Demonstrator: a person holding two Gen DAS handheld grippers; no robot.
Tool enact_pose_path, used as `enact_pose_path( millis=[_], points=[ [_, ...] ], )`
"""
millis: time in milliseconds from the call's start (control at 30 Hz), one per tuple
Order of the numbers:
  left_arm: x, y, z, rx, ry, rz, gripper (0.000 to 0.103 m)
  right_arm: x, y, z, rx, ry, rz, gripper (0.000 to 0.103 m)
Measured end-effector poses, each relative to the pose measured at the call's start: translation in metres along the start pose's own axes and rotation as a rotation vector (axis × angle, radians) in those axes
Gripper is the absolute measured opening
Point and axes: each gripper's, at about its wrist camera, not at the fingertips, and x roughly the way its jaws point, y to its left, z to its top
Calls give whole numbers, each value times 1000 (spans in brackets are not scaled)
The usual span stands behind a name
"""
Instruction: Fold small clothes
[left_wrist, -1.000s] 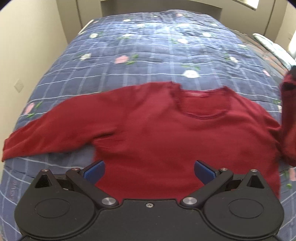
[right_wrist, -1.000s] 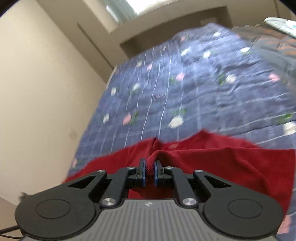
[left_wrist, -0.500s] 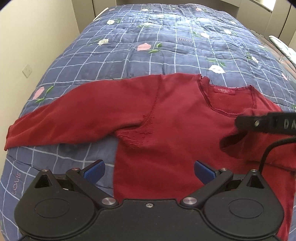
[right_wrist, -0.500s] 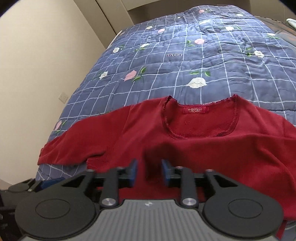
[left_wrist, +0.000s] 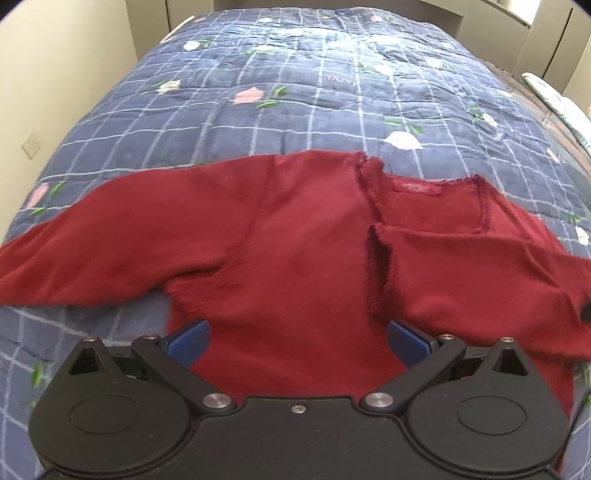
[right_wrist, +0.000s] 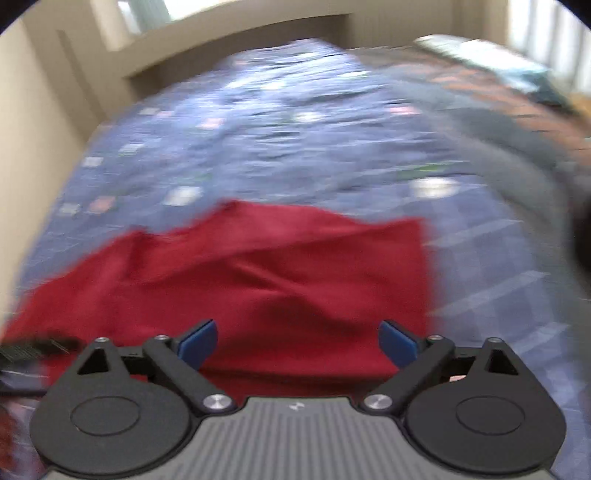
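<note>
Blue floral quilt (left_wrist: 332, 110) under red sweater (left_wrist: 295, 258); beige walls (left_wrist: 55, 74); both grippers (left_wrist: 297, 338) (right_wrist: 297, 338) spread apart.

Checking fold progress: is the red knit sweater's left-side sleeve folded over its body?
No, the red knit sweater's long sleeve lies stretched out on the blue quilt.

Fuzzy matt knit sweater (left_wrist: 303, 258), quilted cloth bedspread (left_wrist: 295, 92) (soft, stitched), matt plastic tongs (left_wrist: 297, 338)

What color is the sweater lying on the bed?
The sweater is dark red all over, seen most clearly in the left wrist view.
</note>
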Motion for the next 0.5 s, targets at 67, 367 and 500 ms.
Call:
enact_pose_path(
  millis=[67, 367, 500],
  points=[
    [7, -8, 6, -1, -6, -10, 102, -1, -15, -14, -47, -4, -101, 98],
    [39, -39, 26, -27, -7, -12, 91, 16, -26, -52, -217, -38, -166, 72],
    [47, -45, 28, -39, 13, -35, 61, 23, -26, -47, -185, -61, -119, 59]
  ],
)
